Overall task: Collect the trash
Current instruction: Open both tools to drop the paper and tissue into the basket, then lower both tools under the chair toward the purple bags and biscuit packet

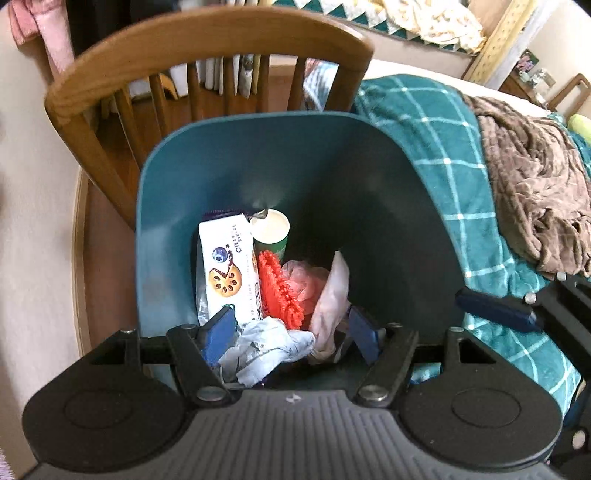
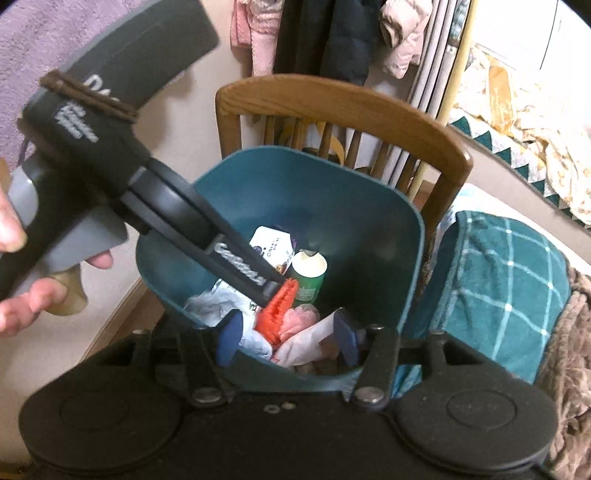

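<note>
A teal trash bin [image 1: 177,206] holds a white cookie box [image 1: 227,266], a green can [image 1: 271,234], a red mesh piece [image 1: 279,291], pink plastic [image 1: 308,280] and crumpled pale wrappers [image 1: 266,347]. My left gripper [image 1: 290,332] is open over the bin's near rim, with the wrappers lying between its blue pads, not clamped. In the right wrist view the left gripper's arm [image 2: 236,266] reaches into the bin [image 2: 373,229] beside the red mesh [image 2: 279,310]. My right gripper [image 2: 288,339] is open and empty above the bin's near edge.
A wooden chair [image 1: 207,51] stands right behind the bin, also in the right wrist view [image 2: 332,99]. A teal checked blanket [image 1: 443,155] and a brown throw [image 1: 535,192] lie on a bed to the right. Clothes [image 2: 332,33] hang beyond.
</note>
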A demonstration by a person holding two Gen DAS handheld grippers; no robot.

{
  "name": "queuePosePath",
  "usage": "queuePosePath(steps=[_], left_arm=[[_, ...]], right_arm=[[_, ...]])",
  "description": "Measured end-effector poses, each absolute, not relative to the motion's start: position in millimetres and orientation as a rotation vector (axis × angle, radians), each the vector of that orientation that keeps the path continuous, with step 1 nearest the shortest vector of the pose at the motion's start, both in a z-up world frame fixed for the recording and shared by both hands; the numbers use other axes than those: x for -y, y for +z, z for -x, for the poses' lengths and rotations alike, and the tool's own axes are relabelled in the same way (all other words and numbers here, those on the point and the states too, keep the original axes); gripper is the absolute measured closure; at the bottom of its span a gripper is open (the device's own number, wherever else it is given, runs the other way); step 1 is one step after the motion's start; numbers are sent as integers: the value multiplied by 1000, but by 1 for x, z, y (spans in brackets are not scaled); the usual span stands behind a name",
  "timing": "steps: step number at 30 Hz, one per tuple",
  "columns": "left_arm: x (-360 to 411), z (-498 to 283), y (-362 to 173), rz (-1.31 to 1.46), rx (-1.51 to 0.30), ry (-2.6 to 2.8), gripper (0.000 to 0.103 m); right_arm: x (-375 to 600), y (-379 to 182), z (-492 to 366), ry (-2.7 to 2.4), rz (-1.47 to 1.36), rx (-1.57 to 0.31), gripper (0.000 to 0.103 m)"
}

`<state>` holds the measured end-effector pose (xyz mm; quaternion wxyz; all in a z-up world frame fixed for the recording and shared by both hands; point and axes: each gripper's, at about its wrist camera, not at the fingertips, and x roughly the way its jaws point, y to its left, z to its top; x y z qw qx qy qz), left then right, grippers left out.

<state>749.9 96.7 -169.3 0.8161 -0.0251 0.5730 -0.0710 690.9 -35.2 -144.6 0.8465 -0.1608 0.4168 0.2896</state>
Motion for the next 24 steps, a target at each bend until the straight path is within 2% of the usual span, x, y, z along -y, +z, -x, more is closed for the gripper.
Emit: queuePosePath(steps=[20, 24], left_arm=[[-97, -622, -61, 94, -1051, -156, 35], [-98, -596, -50, 108, -1018, -163, 26]], right_arm=[[94, -46, -590, 615, 260, -762, 32], [108, -33, -569, 615, 222, -753, 26]])
